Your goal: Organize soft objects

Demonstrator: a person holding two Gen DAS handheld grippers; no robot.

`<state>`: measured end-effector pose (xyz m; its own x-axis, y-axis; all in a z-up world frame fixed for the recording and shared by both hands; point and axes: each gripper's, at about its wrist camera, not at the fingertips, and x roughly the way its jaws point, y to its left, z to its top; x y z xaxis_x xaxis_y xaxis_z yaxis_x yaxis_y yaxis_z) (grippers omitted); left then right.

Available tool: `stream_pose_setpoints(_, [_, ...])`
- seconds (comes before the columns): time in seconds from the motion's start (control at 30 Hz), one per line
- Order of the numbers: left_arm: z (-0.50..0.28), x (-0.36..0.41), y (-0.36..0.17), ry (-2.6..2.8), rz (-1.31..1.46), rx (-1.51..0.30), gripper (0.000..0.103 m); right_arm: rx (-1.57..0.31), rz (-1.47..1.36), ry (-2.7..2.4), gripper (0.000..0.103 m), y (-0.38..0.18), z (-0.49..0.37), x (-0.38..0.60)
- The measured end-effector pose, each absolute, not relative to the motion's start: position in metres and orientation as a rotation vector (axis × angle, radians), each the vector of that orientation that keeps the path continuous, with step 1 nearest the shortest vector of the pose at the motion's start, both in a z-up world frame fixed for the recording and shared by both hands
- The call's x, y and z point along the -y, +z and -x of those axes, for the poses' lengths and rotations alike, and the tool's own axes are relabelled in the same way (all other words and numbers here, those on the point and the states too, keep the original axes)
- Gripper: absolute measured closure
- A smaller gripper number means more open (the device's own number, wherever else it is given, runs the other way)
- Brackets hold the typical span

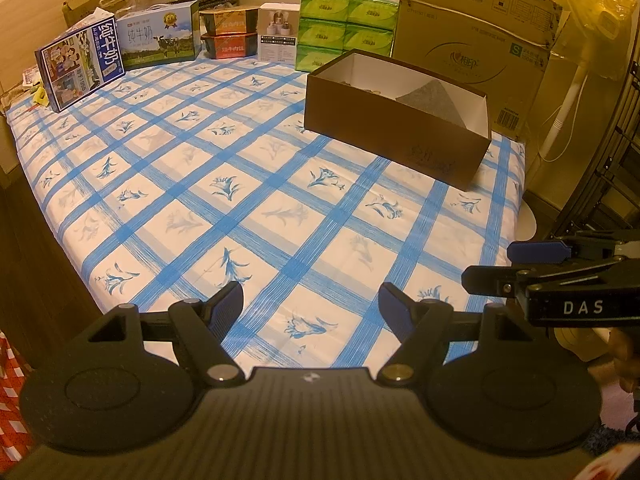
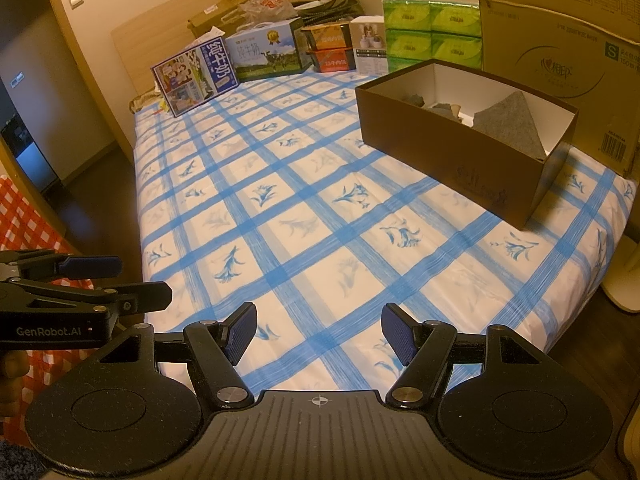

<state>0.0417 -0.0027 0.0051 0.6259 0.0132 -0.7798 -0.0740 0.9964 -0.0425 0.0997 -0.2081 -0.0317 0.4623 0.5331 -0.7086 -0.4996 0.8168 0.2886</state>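
Both claws hang over the near end of a bed (image 1: 280, 208) covered with a white sheet crossed by blue bands and printed with blue flowers. The left claw (image 1: 311, 304) is spread wide with nothing between its dark pads, and the right claw (image 2: 318, 332) is likewise spread and empty; the two sit close side by side, each showing at the edge of the other's view.

The soft things appear already gathered: a grey felt-like folded cloth (image 2: 516, 120) leans in the right end of an open brown cardboard shoebox with a white lining (image 2: 452, 156), and a few small greyish items (image 2: 424, 105), too small to identify, lie beside it. The box rests on the far right part of the bed, well apart from both claws. No loose soft object shows on the sheet.

The risks from here are mostly of reach and crowding. The box is light and sits on a yielding mattress, so a claw pressing on its rim would likely tip or slide it toward the bed's edge. The grey cloth stands propped against the wall and could slump or spill out if nudged. The claws, held so near each other, could knock together if both move toward the box at once.
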Motion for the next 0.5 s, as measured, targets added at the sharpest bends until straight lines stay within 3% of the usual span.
stream_pose_setpoints(0.5, [-0.0404,0.0023,0.0047,0.049,0.073,-0.892,0.03,-0.885,-0.042,0.635,0.034,-0.0319,-0.0997,0.2081])
